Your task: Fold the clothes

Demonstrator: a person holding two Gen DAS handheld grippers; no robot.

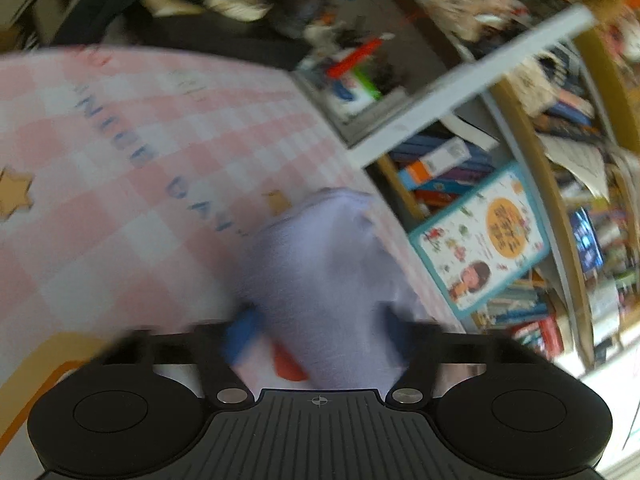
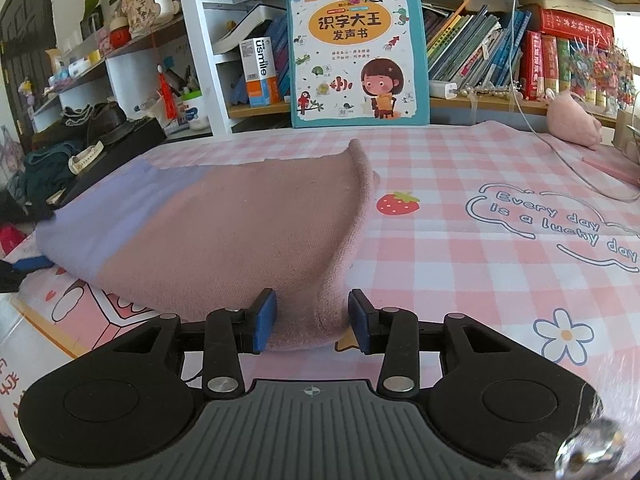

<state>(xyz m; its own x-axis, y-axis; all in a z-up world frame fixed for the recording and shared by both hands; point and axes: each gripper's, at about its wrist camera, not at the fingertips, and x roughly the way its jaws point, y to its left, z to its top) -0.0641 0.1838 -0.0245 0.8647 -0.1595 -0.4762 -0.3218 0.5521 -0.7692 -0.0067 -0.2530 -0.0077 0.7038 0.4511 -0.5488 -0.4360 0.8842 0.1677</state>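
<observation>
A pink and lavender knit garment [image 2: 224, 232] lies on the pink checked tablecloth [image 2: 460, 264], folded with one pink edge raised. My right gripper [image 2: 312, 320] is open, its blue pads on either side of the garment's near pink corner. In the blurred left wrist view, the garment's lavender end [image 1: 320, 280] runs back between the fingers of my left gripper [image 1: 320, 344]. That gripper's jaws look wide, and the blur hides whether they grip the cloth. The left gripper's blue pad also shows in the right wrist view [image 2: 30, 263] at the garment's lavender edge.
A bookshelf [image 2: 500, 104] with a large children's book [image 2: 356, 52] stands behind the table. A pink plush [image 2: 572, 120] and a white cable [image 2: 560, 152] lie at the far right. Dark clothes [image 2: 52, 168] are piled off the table's left side.
</observation>
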